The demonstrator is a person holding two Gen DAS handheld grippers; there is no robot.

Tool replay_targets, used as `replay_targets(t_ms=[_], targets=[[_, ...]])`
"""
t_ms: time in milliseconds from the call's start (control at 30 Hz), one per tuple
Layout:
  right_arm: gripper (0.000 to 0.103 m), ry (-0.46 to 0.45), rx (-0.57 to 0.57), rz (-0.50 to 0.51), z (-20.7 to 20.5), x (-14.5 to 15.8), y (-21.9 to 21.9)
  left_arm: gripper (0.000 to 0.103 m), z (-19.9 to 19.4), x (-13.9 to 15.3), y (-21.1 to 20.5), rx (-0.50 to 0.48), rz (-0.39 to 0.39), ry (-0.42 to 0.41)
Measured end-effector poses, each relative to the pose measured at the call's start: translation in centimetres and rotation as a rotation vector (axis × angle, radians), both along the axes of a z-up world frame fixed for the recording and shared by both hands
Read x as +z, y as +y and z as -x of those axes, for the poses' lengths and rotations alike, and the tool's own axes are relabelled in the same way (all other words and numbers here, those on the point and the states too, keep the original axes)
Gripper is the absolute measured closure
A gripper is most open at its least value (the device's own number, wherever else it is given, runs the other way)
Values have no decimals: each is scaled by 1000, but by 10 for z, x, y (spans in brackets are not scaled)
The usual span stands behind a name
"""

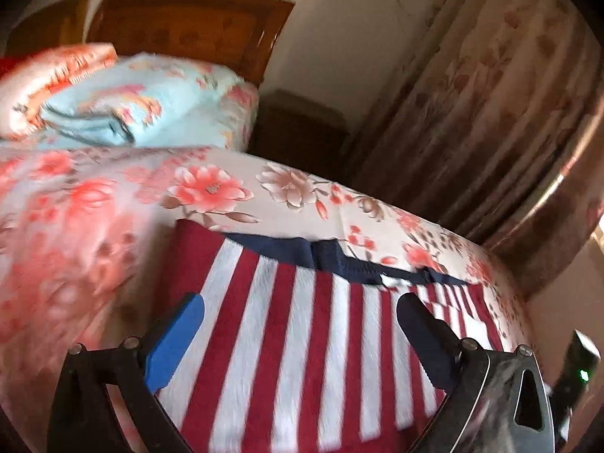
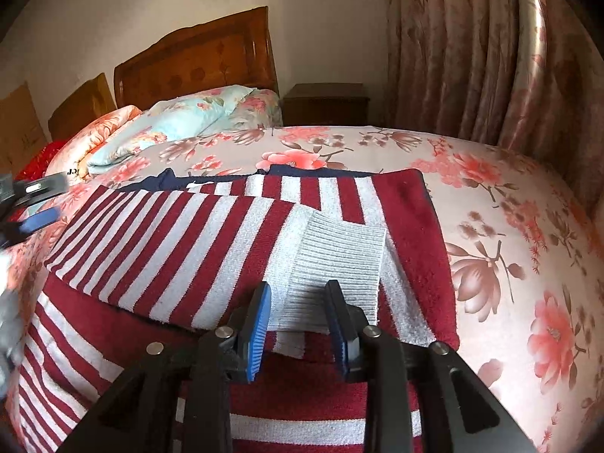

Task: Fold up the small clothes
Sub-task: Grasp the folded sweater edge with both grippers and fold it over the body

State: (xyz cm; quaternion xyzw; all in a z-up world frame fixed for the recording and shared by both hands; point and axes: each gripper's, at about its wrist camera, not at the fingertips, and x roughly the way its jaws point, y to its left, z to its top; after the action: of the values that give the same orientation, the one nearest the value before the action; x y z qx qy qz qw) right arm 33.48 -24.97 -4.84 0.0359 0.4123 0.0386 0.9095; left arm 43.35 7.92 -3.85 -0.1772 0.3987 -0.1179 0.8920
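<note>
Sweater (image 2: 211,234): red-and-white striped knit with a navy collar, spread flat on the bed (image 2: 509,226) over its floral cover; landmark for all places below.
Sleeve (image 2: 339,260): folded in across the sweater's front, its pale ribbed cuff lying near the hem end, on top of the stripes.
Right gripper (image 2: 298,317): over the cuff, its fingers (image 2: 260,324) standing a little apart on either side of the ribbing, pads seemingly off the cloth; released, nothing carried.
Left gripper (image 1: 302,324): above the sweater's striped body, pointing toward the collar; fingers (image 1: 177,336) spread wide, empty. Picture blurred.
Pillows (image 2: 188,113): beyond the sweater's collar, against the wooden headboard (image 2: 204,60).
Curtain (image 2: 472,45): well past the sweater's far side, beside the bed.
Step in hand: judged as sleeve fold laid down, one sleeve in place.
Next move: probably the other sleeve or side panel; calls for pinching an edge cleanly, single layer only, and carrying it across without dragging the folded cuff askew.
</note>
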Motion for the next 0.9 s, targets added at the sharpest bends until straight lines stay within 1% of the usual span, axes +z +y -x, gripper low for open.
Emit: replay_targets(t_ms=[67, 100, 133, 167, 267, 400, 467, 567, 633, 700, 733, 767, 800, 833, 867, 900], targets=[[73, -1, 0, -3, 4, 2, 0, 0, -18, -18, 10, 28, 17, 56], [73, -1, 0, -4, 4, 2, 0, 0, -21, -24, 15, 32, 35, 64], [73, -1, 1, -6, 4, 2, 0, 0, -18, -25, 16, 25, 35, 15], [72, 0, 1, -8, 4, 1, 0, 0, -18, -26, 16, 19, 32, 18], [72, -1, 3, -19, 4, 1, 0, 0, -16, -25, 11, 15, 4, 12], [70, -1, 7, -33, 4, 1, -1, 0, -15, -24, 14, 34, 23, 6], [68, -1, 10, -35, 4, 1, 0, 0, -5, -17, 11, 60, 4, -7], [66, -1, 15, -38, 4, 1, 0, 0, 28, 2, -6, 20, -14, -57], [66, 0, 16, -33, 4, 1, 1, 0, 51, 11, -23, -16, -66, -92], [65, 0, 18, -28, 4, 1, 3, 0, 62, 8, -39, -48, -150, -85], [64, 0, 20, -26, 4, 1, 3, 0, 60, -1, -48, -69, -207, -47], [63, 0, 21, -27, 4, 1, 3, 0, 56, -11, -51, -80, -241, 0], [62, 0, 23, -29, 3, 1, 3, 0, 54, -18, -53, -83, -269, 29], [59, 0, 31, -40, 3, 1, 3, 0, 54, -17, -58, -94, -307, 18], [51, 0, 43, -52, 3, 0, 2, 0, 55, -14, -61, -95, -319, 21], [46, 0, 60, -62, 3, 1, 3, 0, 55, -13, -62, -95, -322, 29]])
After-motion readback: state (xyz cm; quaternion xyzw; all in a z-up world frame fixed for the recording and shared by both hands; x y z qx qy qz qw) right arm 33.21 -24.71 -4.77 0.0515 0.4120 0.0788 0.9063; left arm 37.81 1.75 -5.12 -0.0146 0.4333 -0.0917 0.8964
